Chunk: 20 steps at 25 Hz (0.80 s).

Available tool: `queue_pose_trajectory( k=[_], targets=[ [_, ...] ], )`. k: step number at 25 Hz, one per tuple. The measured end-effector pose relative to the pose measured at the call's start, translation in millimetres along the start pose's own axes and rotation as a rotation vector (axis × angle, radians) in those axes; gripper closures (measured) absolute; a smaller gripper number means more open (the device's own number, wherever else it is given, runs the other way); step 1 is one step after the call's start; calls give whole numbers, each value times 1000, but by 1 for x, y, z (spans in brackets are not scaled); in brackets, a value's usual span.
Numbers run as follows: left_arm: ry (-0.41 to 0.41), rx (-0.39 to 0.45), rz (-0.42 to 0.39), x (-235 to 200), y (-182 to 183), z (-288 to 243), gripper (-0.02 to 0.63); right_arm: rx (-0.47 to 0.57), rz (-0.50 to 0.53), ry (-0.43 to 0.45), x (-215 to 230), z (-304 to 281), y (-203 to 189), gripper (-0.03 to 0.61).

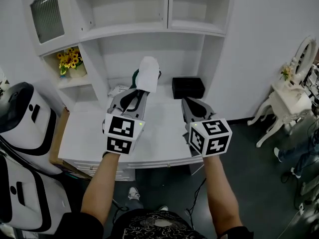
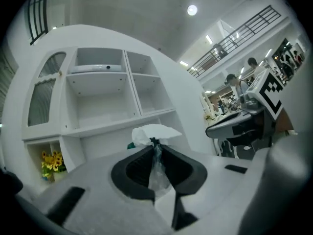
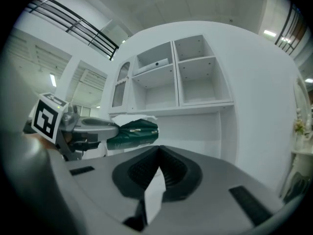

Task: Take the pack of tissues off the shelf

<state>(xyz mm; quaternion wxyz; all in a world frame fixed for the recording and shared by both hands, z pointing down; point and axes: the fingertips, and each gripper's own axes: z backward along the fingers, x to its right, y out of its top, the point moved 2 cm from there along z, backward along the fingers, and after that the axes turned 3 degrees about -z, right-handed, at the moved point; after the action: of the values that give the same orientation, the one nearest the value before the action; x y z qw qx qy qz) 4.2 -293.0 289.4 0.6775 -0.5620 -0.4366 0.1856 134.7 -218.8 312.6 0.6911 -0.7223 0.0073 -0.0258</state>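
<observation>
The pack of tissues (image 1: pixel 148 73) is white on top with a dark green side. It hangs in the air in front of the shelf unit, above the desk's back part. My left gripper (image 1: pixel 141 89) is shut on its clear plastic wrapper. In the left gripper view the wrapper (image 2: pixel 157 168) runs down between the closed jaws, and the pack (image 2: pixel 155 132) sits just past my left gripper (image 2: pixel 155 144). The right gripper view shows the pack's green side (image 3: pixel 133 133) at its left. My right gripper (image 1: pixel 185 101) (image 3: pixel 159 152) hovers to the right of the pack, shut and empty.
A black box (image 1: pixel 188 87) stands at the back of the white desk (image 1: pixel 164 136), just ahead of my right gripper. Yellow flowers (image 1: pixel 70 59) fill a low left cubby. White machines (image 1: pixel 20 113) stand at the left, and a white dressing table (image 1: pixel 294 83) at the right.
</observation>
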Motion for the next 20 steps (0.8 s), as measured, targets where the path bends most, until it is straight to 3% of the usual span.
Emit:
queue_pose_trajectory(
  k=[9,20],
  targets=[
    [65,-37,123,7,-38,25,560,-28,27,16,2,5,-10,575],
    [117,-59,173,-2,-55,44,560,-2,-9,61,-12,3,-9,575]
  ],
)
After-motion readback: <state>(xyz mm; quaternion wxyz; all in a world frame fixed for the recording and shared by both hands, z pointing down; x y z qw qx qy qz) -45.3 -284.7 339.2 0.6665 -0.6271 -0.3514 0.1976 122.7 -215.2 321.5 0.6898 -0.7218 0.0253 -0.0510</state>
